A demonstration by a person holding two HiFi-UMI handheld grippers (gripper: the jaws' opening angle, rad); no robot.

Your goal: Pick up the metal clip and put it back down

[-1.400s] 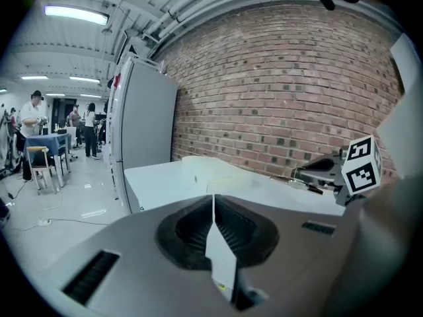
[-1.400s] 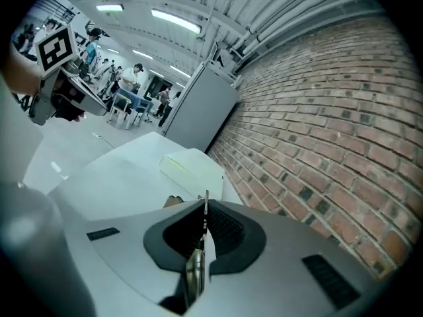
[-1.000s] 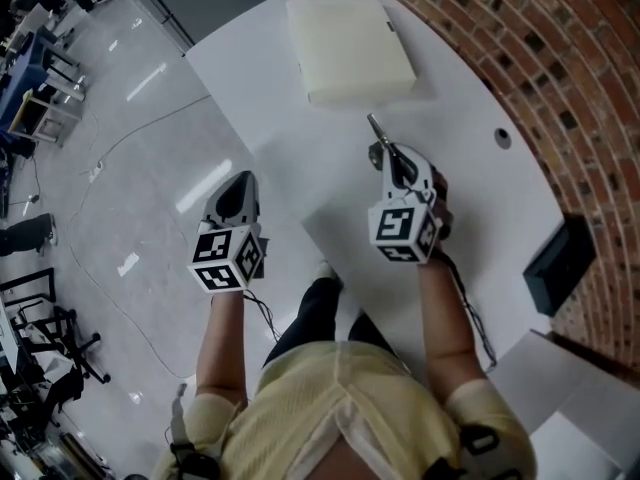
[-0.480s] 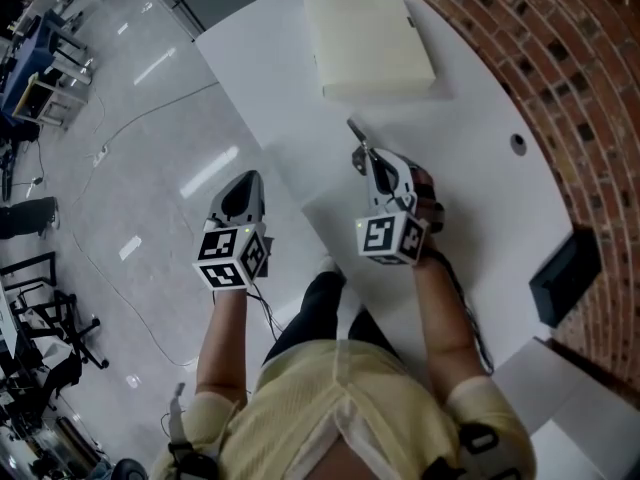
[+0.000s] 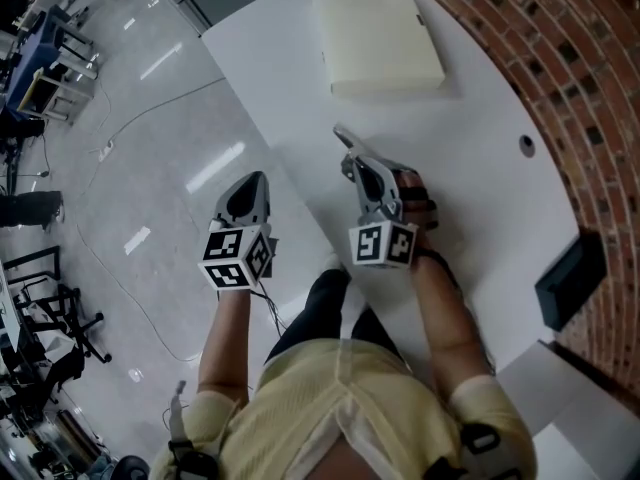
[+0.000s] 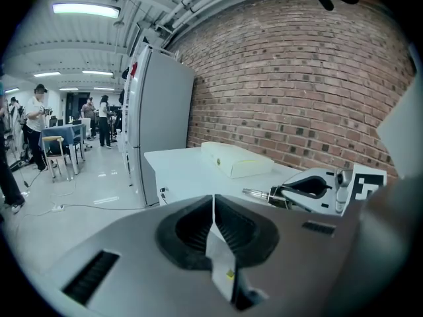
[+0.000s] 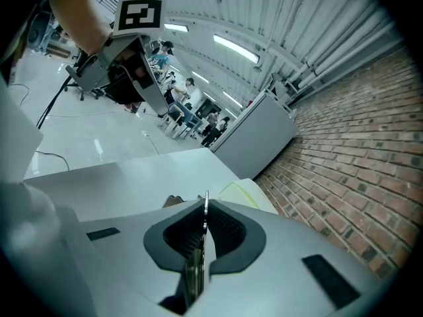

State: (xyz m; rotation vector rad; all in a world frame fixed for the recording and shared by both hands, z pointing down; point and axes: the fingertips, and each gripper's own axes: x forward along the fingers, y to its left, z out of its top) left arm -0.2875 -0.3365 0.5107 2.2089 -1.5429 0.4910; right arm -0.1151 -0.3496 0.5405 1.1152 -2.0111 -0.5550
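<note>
Silvery, thin metal clip (image 5: 343,138) pokes out from the right tongs (image 5: 354,164).

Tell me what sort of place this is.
Probably an open lab or workshop hall: a bare brick wall, a glossy floor with loose cables, and people at desks under strip lights.

table (image 5: 480,168) white. box (image 5: 378,38) cream. wall (image 5: 580,68) red-brown brick, pale mortar. metal clip (image 5: 347,143) silver. left claw (image 5: 254,178), right claw (image 5: 356,164) grey, black pads. left cube (image 5: 236,258), right cube (image 5: 383,243) black-and-white square markers. floor (image 5: 150,118) glossy grey. shirt (image 5: 340,408) pale yellow. case (image 5: 572,280) black.
</note>
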